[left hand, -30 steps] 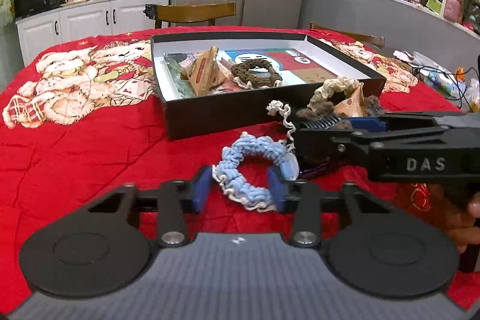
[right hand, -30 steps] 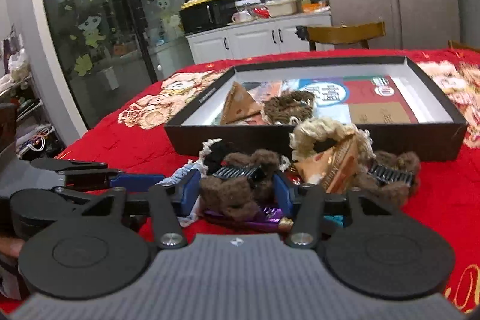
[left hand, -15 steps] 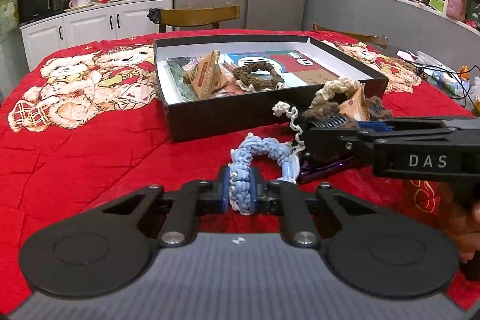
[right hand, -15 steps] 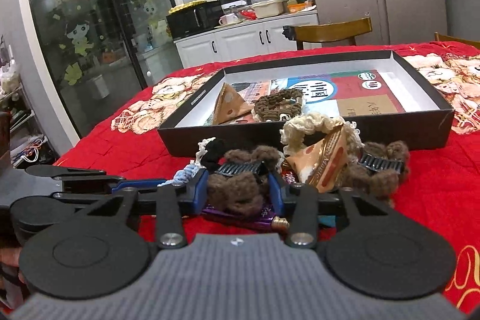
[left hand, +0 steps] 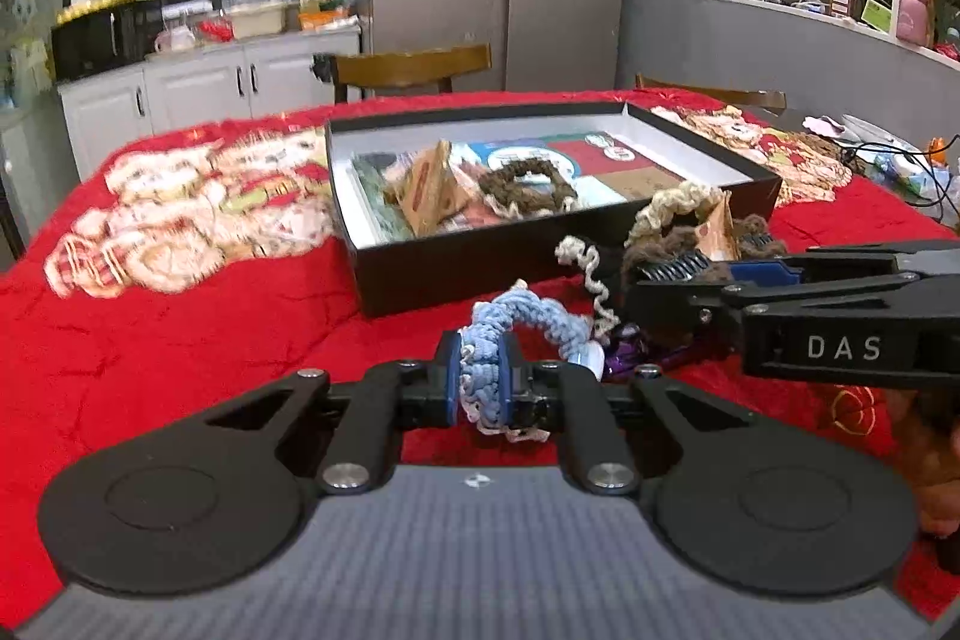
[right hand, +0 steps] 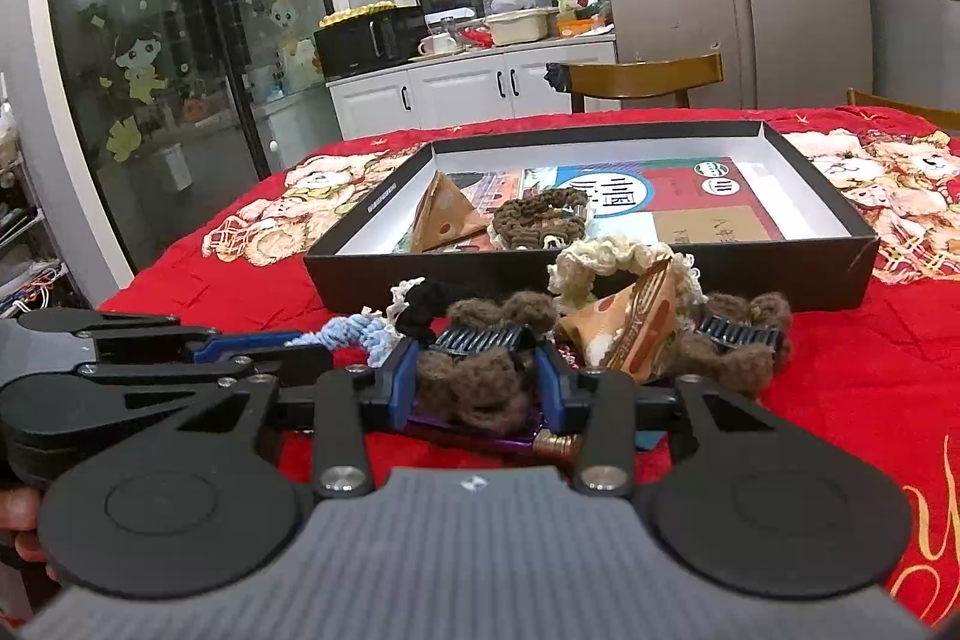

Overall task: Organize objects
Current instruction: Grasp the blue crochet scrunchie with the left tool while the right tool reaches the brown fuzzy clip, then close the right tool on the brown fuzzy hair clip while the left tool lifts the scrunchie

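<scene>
From your left wrist camera you get the shelves on the far right wall and a tangle of cables at the table's right edge, which the other view misses; your left gripper (left hand: 483,388) is pinched tight on the blue braided scrunchie (left hand: 528,322), whose free loop arches up to the right above the red tablecloth (left hand: 180,352). Your right gripper (left hand: 690,289) reaches in from the right, pointing left, at the pile of hair things just in front of the black box (left hand: 456,268). From your right wrist camera you see the glass doors with cartoon stickers on the far left. Here the right gripper (right hand: 477,388) has just been narrowing its jaws, and the blue pads press both sides of the brown fuzzy hair clip (right hand: 480,370), which lies on a purple wrapper (right hand: 474,433). A cream scrunchie (right hand: 606,256) and a triangular snack packet (right hand: 636,334) sit just right of it, against the box's near wall. Both grippers tilt gently downward.
</scene>
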Demonstrator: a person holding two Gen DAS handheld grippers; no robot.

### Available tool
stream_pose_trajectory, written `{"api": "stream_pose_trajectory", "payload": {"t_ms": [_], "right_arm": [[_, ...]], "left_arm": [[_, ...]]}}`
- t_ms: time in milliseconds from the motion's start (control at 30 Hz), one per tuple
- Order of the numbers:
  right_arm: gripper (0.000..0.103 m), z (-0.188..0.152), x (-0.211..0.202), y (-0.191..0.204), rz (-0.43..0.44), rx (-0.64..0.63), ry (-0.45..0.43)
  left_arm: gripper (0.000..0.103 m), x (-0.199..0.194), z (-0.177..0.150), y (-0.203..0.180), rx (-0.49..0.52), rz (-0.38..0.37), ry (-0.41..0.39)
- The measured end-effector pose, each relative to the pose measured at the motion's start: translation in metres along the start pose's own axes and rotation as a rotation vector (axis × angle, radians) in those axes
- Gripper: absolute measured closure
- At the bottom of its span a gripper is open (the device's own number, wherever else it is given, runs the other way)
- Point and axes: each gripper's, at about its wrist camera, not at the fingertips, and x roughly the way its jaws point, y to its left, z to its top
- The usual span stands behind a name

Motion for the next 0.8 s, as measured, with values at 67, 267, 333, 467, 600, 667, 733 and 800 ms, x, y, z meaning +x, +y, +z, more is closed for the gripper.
{"api": "stream_pose_trajectory", "payload": {"t_ms": [67, 267, 333, 467, 600, 667, 733, 800], "right_arm": [[0.058, 0.001, -0.002, 0.001, -0.002, -0.002, -0.007], [0.058, 0.005, -0.01, 0.0, 0.003, 0.01, -0.045], [0.058, 0.007, -0.012, -0.001, 0.005, 0.021, -0.056], [0.058, 0.011, -0.015, -0.005, 0.015, 0.051, -0.069], [0.058, 0.016, -0.017, -0.008, 0.025, 0.076, -0.086], [0.058, 0.018, -0.019, -0.007, 0.019, 0.075, -0.095], [0.058, 0.021, -0.02, -0.009, 0.024, 0.082, -0.1], [0.058, 0.023, -0.021, -0.011, 0.028, 0.094, -0.103]], "left_arm": [[0.088, -0.002, 0.001, 0.0, 0.004, -0.001, -0.01], [0.088, -0.006, 0.002, 0.002, -0.018, 0.0, -0.029], [0.088, -0.007, 0.003, 0.002, -0.019, 0.007, -0.036], [0.088, -0.012, 0.006, 0.004, -0.033, 0.004, -0.061], [0.088, -0.019, 0.01, 0.001, -0.036, 0.008, -0.09], [0.088, -0.023, 0.012, 0.0, -0.037, 0.007, -0.104], [0.088, -0.026, 0.016, -0.002, -0.039, 0.012, -0.121], [0.088, -0.028, 0.019, -0.002, -0.037, 0.019, -0.13]]}}
